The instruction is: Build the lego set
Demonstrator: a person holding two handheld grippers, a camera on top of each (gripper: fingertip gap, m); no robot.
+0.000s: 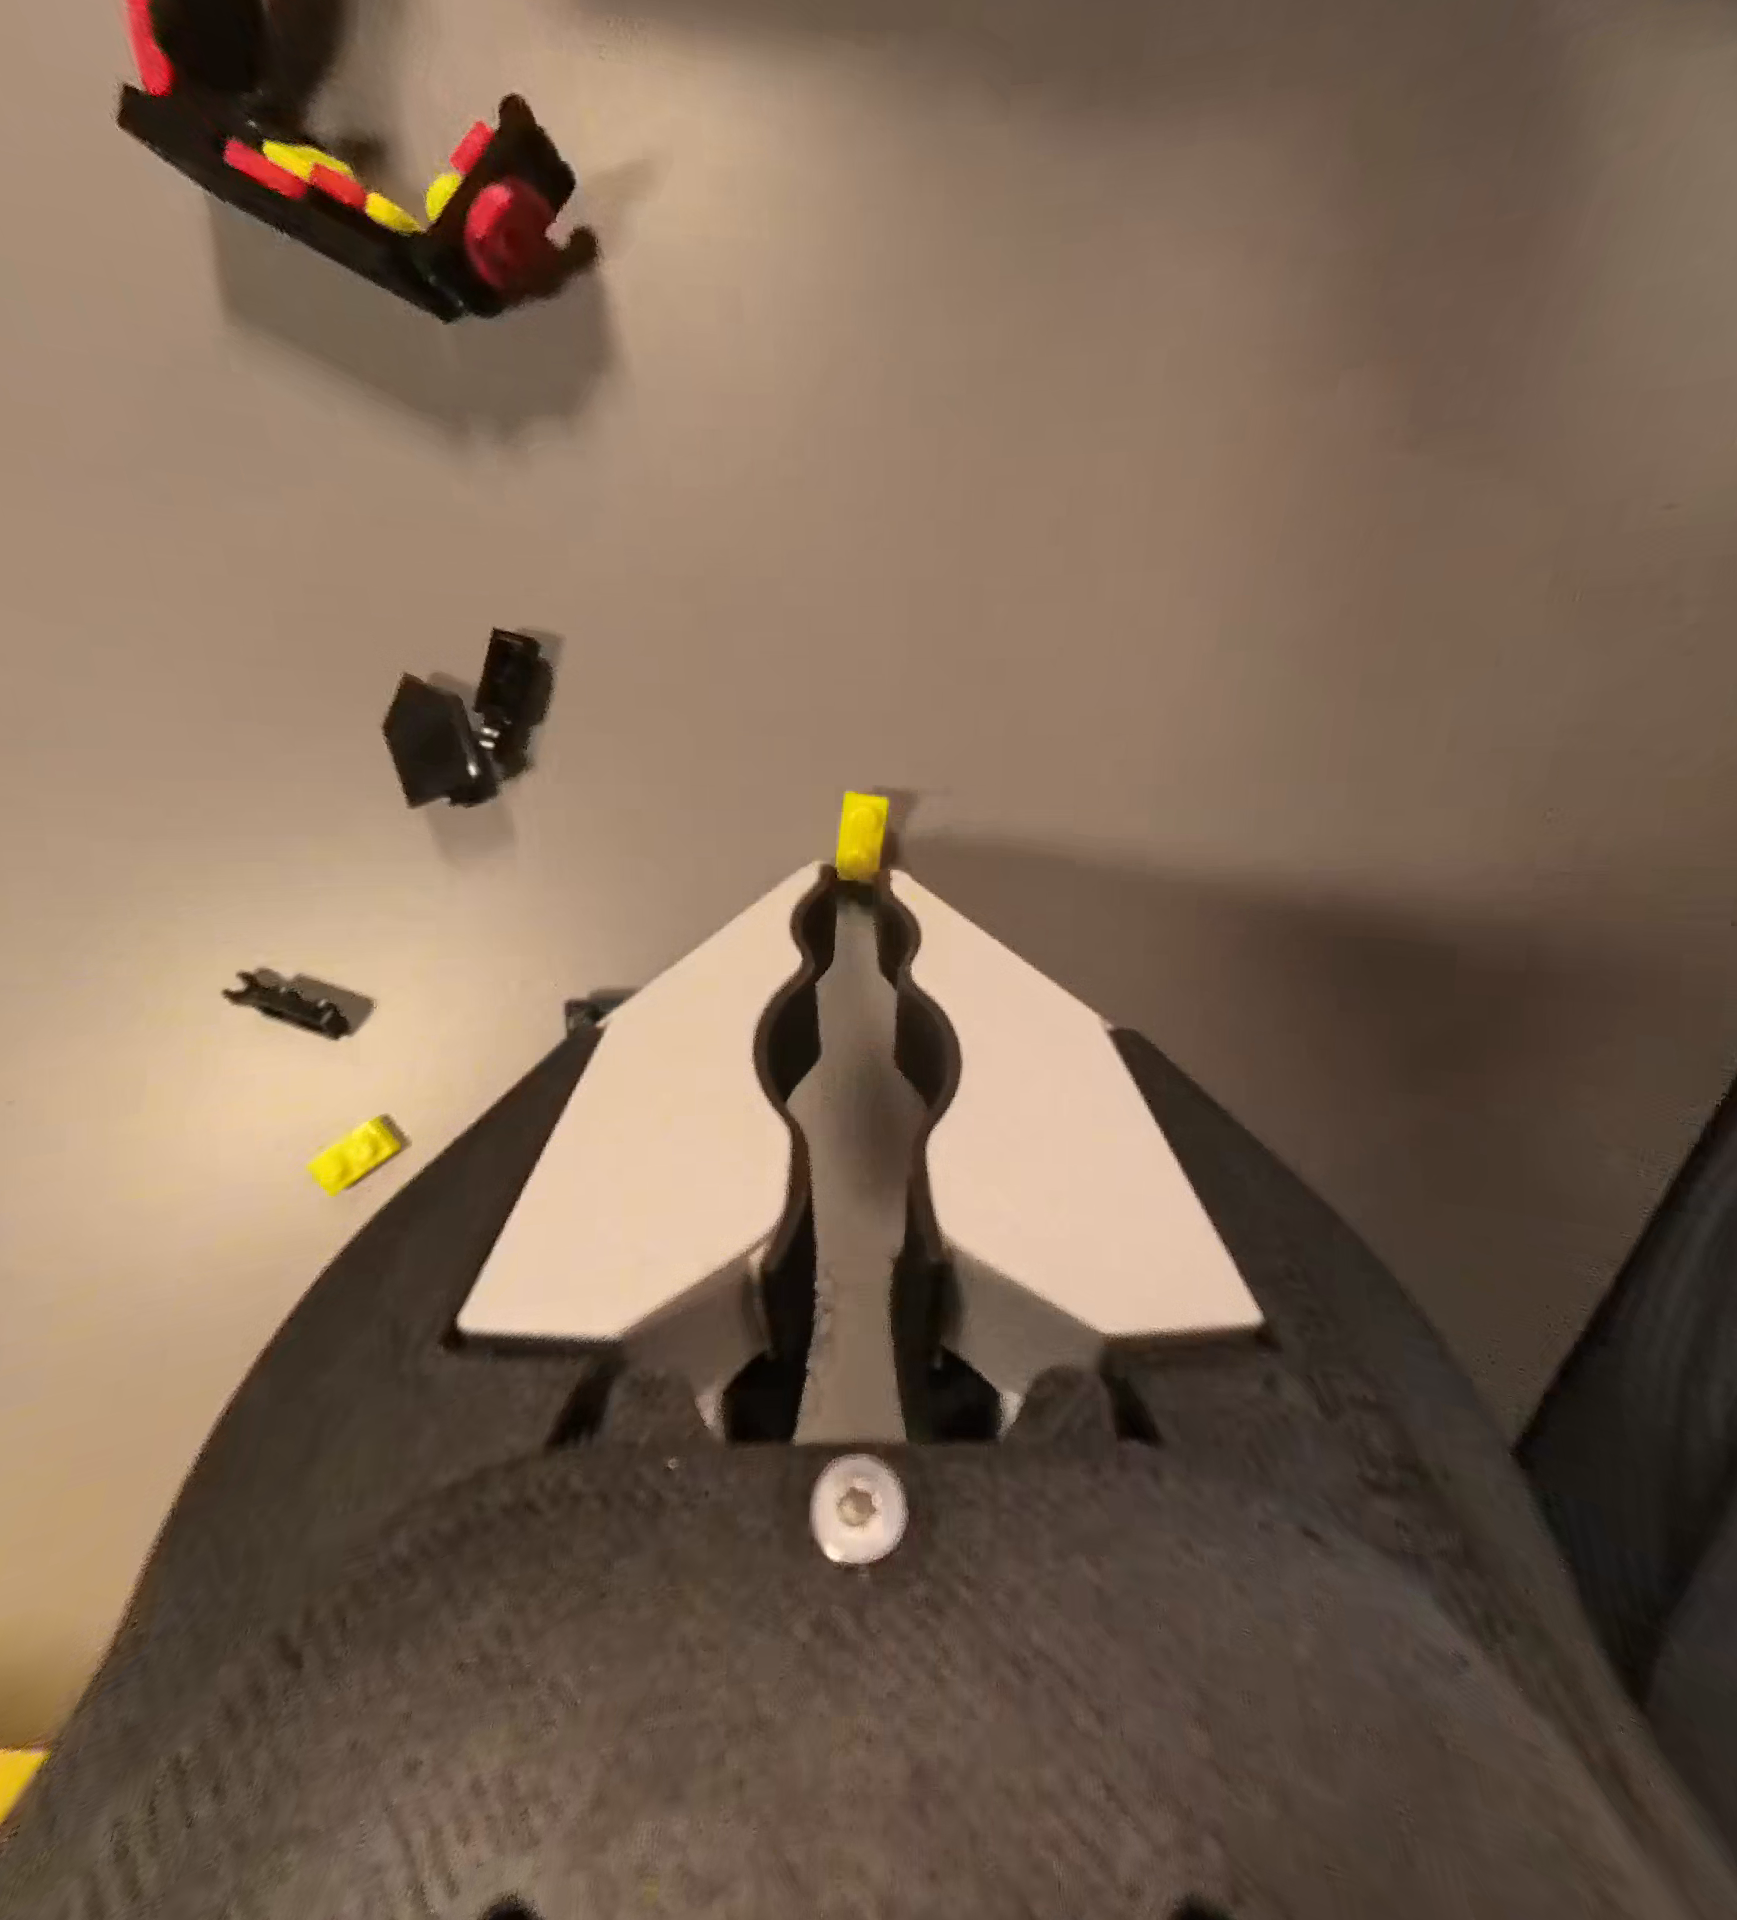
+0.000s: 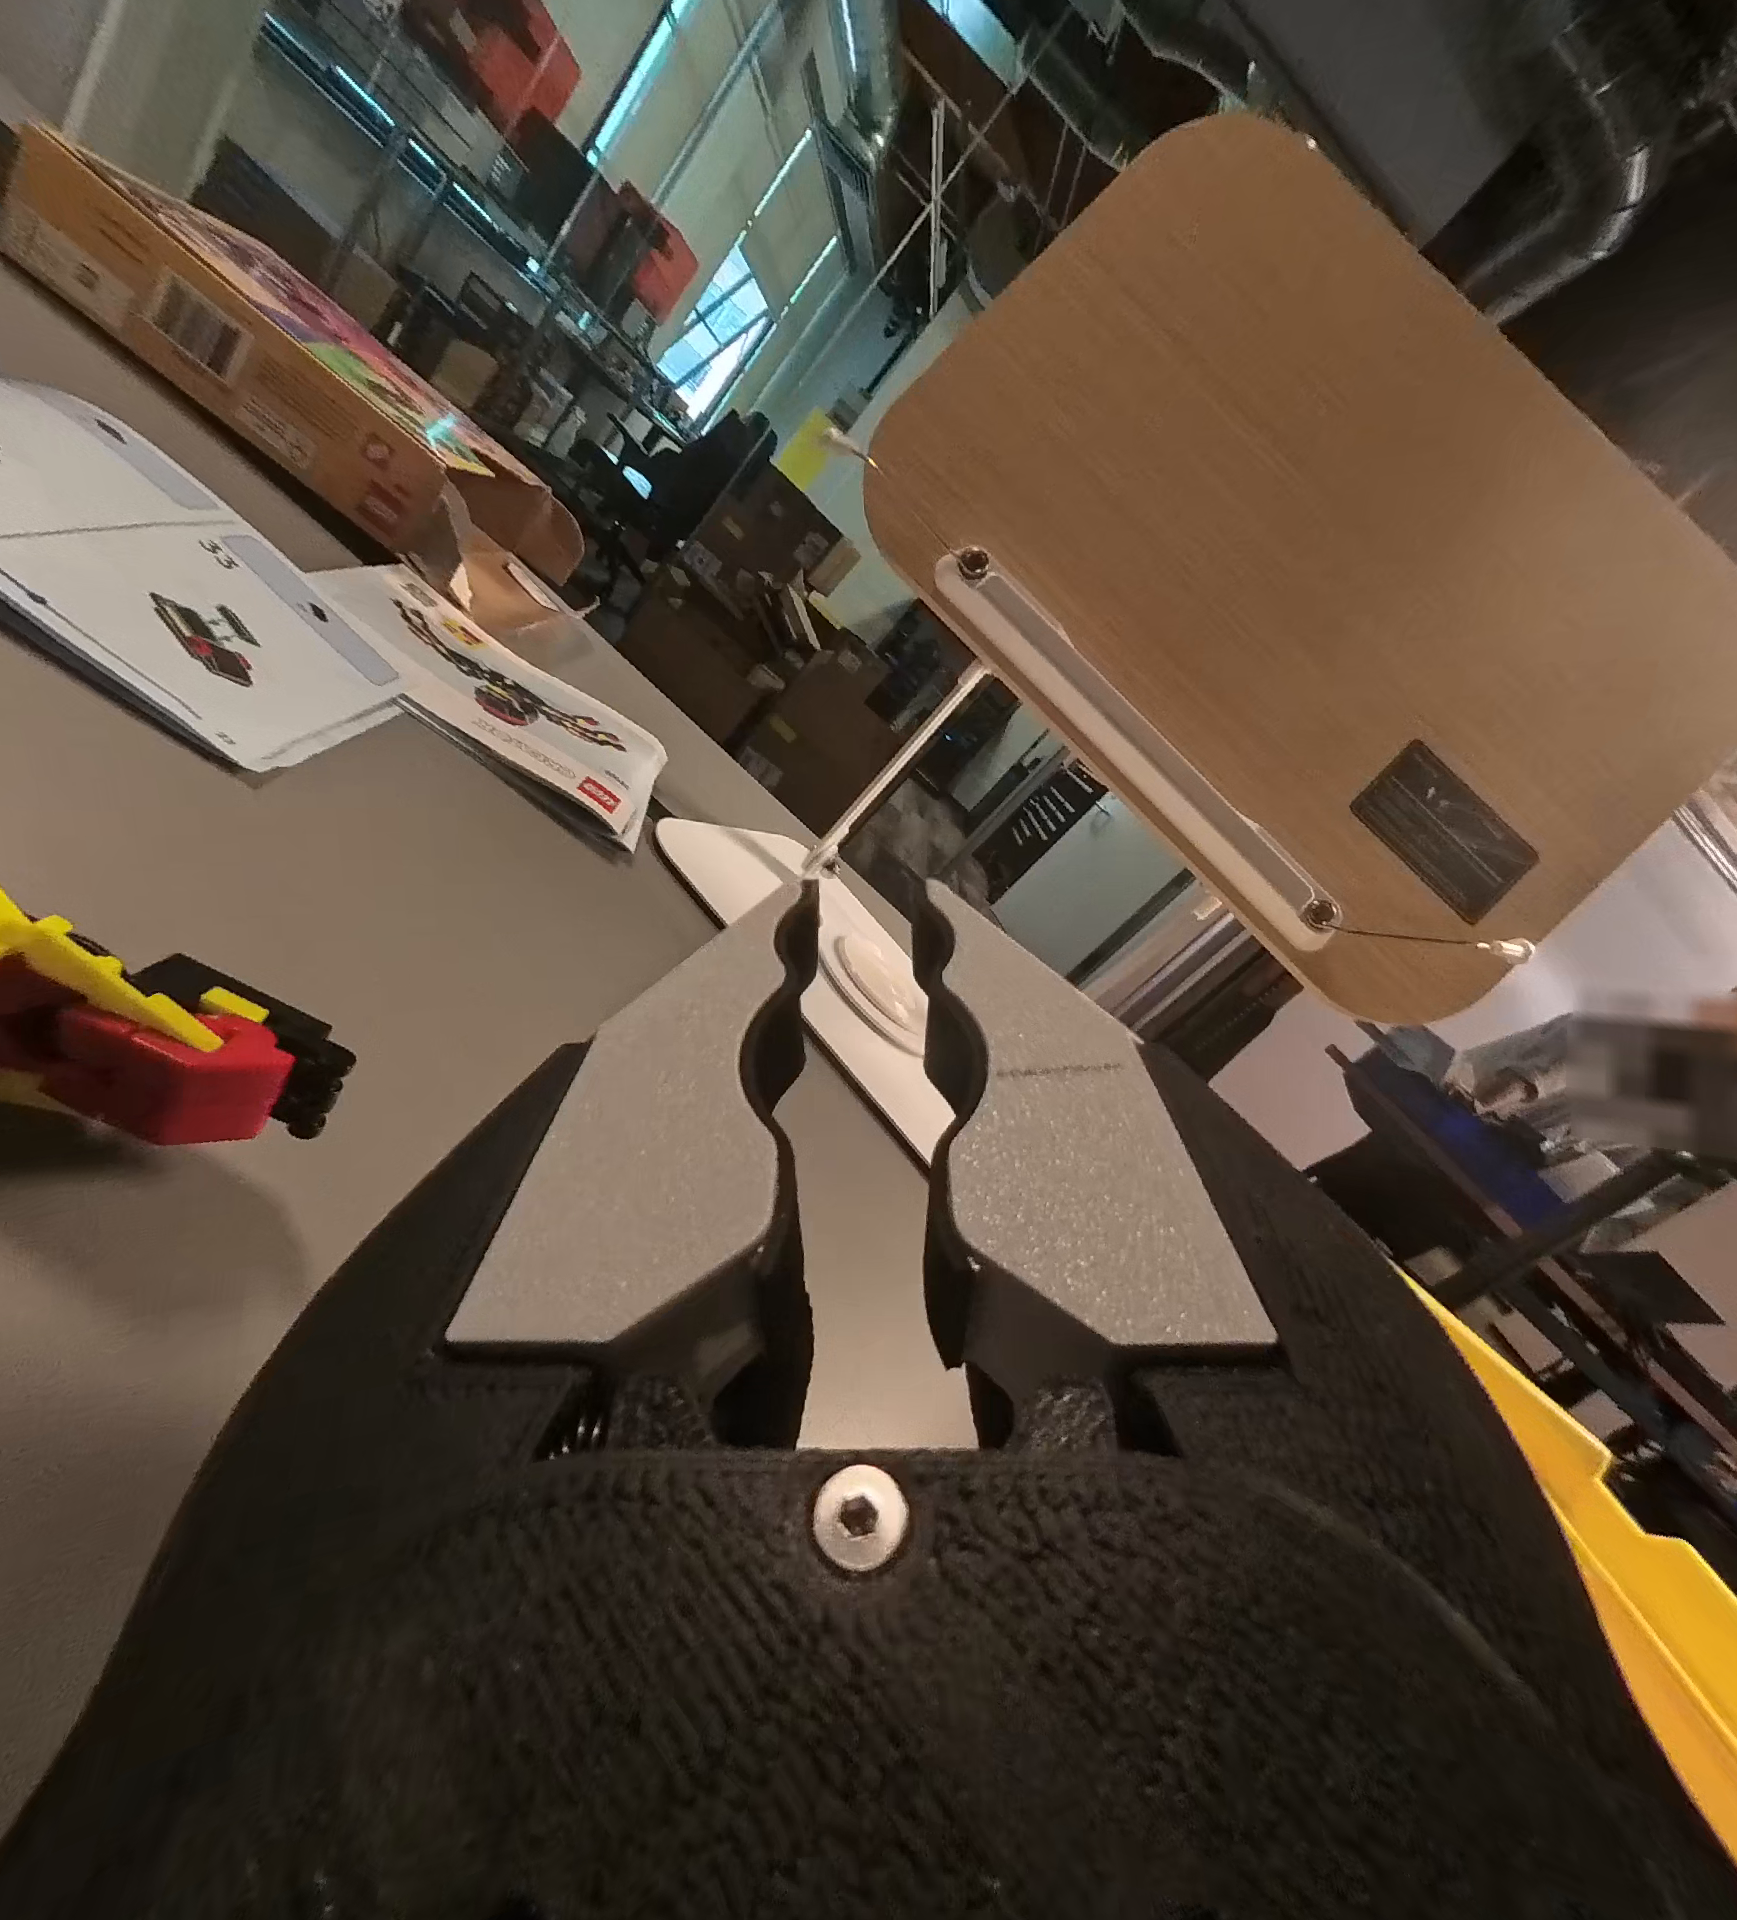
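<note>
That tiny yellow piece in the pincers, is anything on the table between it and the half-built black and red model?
Nothing visible. The left gripper pinches the yellow piece; the grey table between it and the model is bare. The loose black pieces lie off to the side of that path.

The left tool point(image 1: 856, 883) points steeply down, its jaws pinched nearly together at the tips, while the right tool point(image 2: 864, 894) lies low and near level, jaws parted with a clear gap.
</note>
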